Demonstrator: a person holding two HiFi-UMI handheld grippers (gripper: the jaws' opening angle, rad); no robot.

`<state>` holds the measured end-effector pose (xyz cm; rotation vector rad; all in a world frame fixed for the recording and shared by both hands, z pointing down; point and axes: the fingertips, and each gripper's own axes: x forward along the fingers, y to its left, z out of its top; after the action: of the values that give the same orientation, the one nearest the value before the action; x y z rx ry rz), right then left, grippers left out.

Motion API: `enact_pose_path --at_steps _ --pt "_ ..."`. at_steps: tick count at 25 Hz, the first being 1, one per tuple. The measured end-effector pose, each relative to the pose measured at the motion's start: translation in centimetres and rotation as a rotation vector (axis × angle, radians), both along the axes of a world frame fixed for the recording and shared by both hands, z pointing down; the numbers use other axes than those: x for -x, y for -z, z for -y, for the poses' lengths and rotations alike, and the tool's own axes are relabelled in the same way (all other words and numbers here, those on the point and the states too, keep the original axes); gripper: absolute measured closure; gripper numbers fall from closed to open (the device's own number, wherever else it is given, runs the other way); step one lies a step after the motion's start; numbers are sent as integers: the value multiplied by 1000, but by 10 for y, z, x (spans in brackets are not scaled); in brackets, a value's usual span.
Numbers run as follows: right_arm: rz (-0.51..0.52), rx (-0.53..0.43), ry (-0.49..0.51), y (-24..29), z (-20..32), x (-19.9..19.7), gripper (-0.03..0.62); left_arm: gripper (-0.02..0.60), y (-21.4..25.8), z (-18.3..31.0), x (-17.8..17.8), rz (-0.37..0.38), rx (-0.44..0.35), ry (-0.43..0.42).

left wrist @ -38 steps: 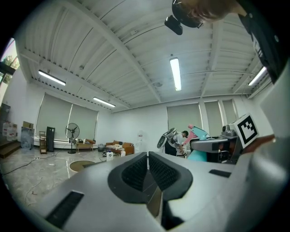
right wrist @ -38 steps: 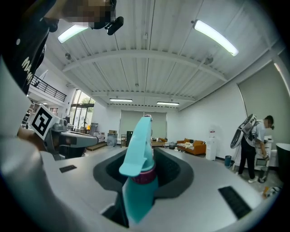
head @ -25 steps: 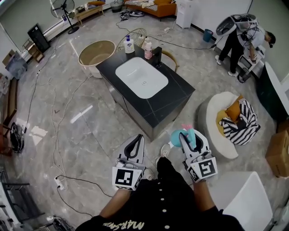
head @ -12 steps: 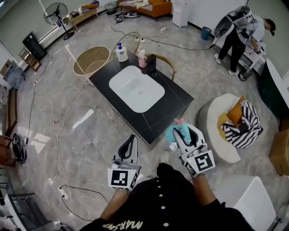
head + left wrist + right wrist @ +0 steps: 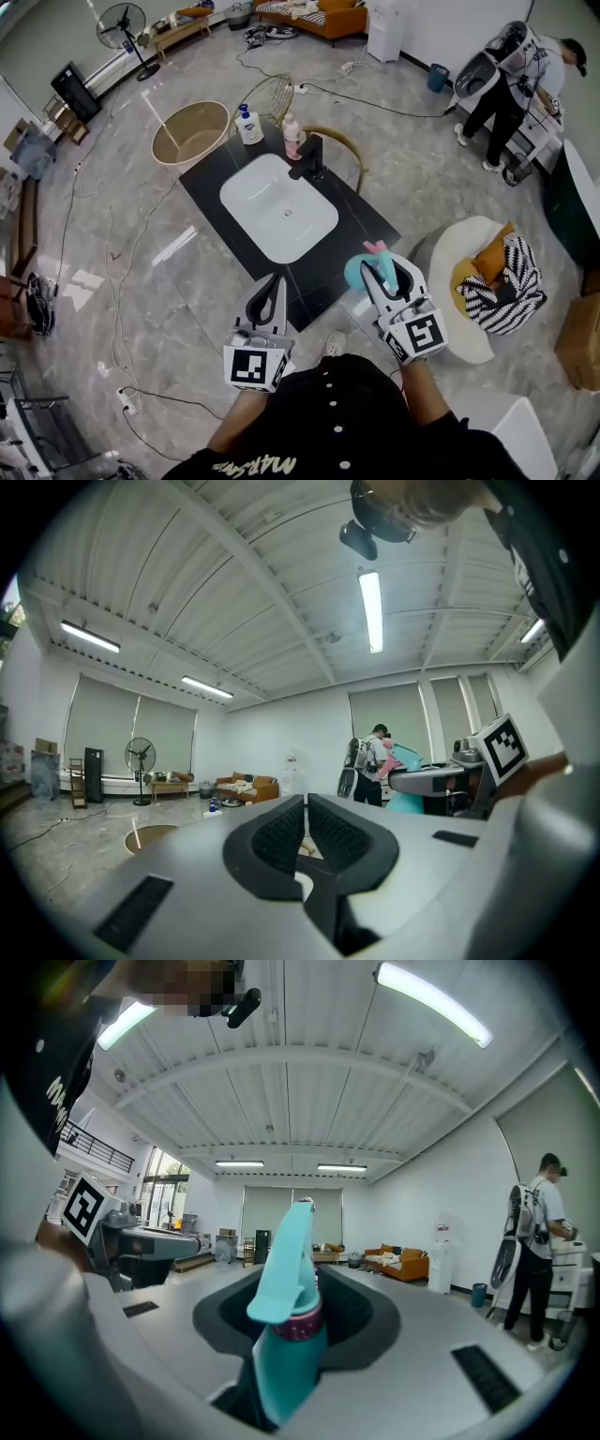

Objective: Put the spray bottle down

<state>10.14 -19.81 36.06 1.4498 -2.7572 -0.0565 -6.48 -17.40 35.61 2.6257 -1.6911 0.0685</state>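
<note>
A teal spray bottle point(image 5: 360, 273) with a pink nozzle sits upright between the jaws of my right gripper point(image 5: 388, 273), which is shut on it. In the right gripper view the spray bottle point(image 5: 290, 1316) fills the gap of the right gripper point(image 5: 302, 1284). My left gripper point(image 5: 270, 284) is shut with nothing in it; the left gripper view shows its pads point(image 5: 281, 832) almost together. Both grippers hover level over the near edge of a black counter point(image 5: 352, 220) with a white sink point(image 5: 278, 208).
A black faucet point(image 5: 312, 157) and two soap bottles point(image 5: 248, 125) stand at the counter's far end. A beige round tub point(image 5: 190, 137) and a wire basket point(image 5: 268, 93) lie behind it. A white pouf with cushions point(image 5: 480, 277) is at the right. A person point(image 5: 514, 77) stands far right. Cables cross the floor.
Both grippers have come forward to the counter, the right one with the spray bottle in it. They were over the floor and now reach the counter's near edge.
</note>
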Motion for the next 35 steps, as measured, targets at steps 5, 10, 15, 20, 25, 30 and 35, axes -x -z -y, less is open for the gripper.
enact_pose_path --at_steps 5,10,15,20,25,30,35 --pt "11 20 24 -11 35 -9 467 560 -6 22 -10 7 10 24" --pt "15 37 29 -23 62 -5 467 560 -9 35 -9 17 27 31" --pt "-4 65 17 -42 82 2 467 560 -22 51 -4 14 61 14" --pt "-14 108 -21 -61 106 2 467 560 -35 70 -3 -2 112 -42" --pt "-15 173 -57 -90 131 0 467 560 -45 86 0 -55 158 -78" --pt "-43 195 -102 -139 167 -3 467 560 -77 92 4 -52 225 -92" --pt "-86 205 -120 -180 196 -7 467 560 -106 90 8 -50 281 -93"
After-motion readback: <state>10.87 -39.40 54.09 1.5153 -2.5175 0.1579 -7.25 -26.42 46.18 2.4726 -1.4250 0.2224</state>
